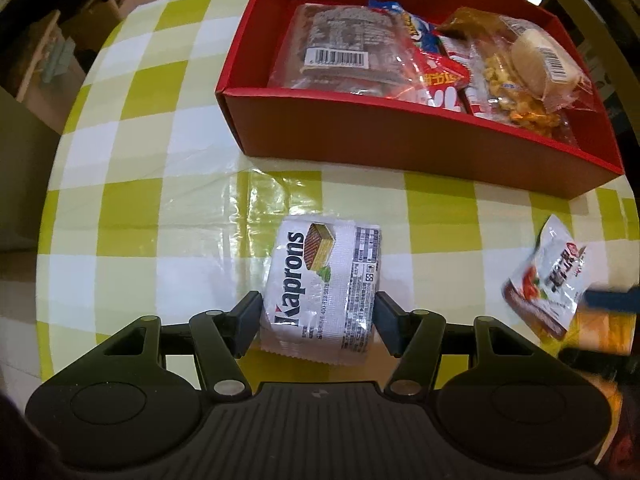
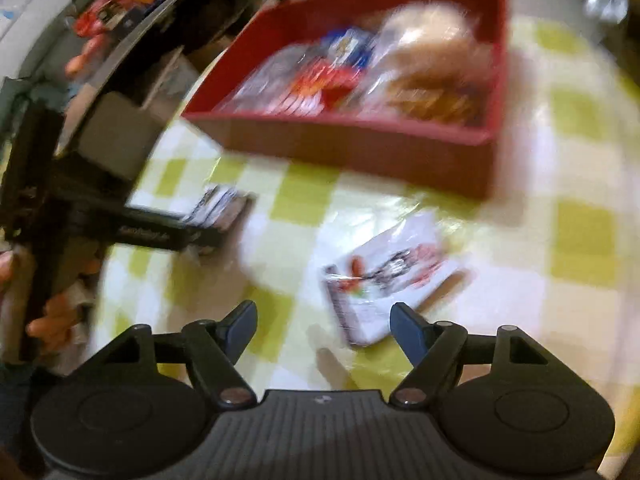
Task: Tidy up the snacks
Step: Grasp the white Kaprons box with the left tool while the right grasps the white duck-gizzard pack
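Left gripper clamped across the short width of the Kaprons wafer pack, long axis pointing ahead toward the red box beyond; right gripper spread apart, white snack packet just ahead-right on the checked tablecloth.

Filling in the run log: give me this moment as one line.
left claw: shut on Kaprons wafer pack | right claw: open, over white snack packet | red box: partly filled
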{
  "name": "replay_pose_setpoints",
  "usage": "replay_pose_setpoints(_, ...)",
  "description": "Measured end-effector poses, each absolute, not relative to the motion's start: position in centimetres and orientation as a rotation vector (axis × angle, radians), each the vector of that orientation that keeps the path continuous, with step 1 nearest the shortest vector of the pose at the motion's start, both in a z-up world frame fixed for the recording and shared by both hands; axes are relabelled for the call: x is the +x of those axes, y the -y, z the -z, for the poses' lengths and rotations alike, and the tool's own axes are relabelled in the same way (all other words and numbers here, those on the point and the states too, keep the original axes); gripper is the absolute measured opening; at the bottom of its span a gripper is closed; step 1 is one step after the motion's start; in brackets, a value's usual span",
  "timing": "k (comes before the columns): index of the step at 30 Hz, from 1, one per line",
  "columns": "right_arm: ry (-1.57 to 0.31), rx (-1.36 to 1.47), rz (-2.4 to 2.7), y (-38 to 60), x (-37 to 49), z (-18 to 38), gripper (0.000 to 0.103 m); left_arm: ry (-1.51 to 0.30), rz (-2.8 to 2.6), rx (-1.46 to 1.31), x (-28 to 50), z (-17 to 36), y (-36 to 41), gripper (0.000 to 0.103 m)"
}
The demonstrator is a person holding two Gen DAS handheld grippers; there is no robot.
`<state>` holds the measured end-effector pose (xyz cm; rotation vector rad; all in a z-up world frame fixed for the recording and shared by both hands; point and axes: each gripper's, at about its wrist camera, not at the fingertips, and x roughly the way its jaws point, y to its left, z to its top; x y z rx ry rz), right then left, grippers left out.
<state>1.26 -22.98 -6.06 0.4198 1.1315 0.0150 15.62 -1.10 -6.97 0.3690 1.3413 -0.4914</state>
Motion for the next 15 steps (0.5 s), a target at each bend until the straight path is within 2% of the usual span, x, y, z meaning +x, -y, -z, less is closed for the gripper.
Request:
replay_pose_setpoints(6, -1.17, 0.46, 0.196, 23.3, 3.7, 7.6, 0.079, -1.352, 0.473, 0.377, 15.7, 7.4, 1.2, 0.067)
replay_pose_setpoints(15, -1.137, 0.558, 0.248, 23.1, 3.5, 6.2, 0.08, -1.349, 0.498, 0.369, 15.9, 7.2, 1.2, 0.066)
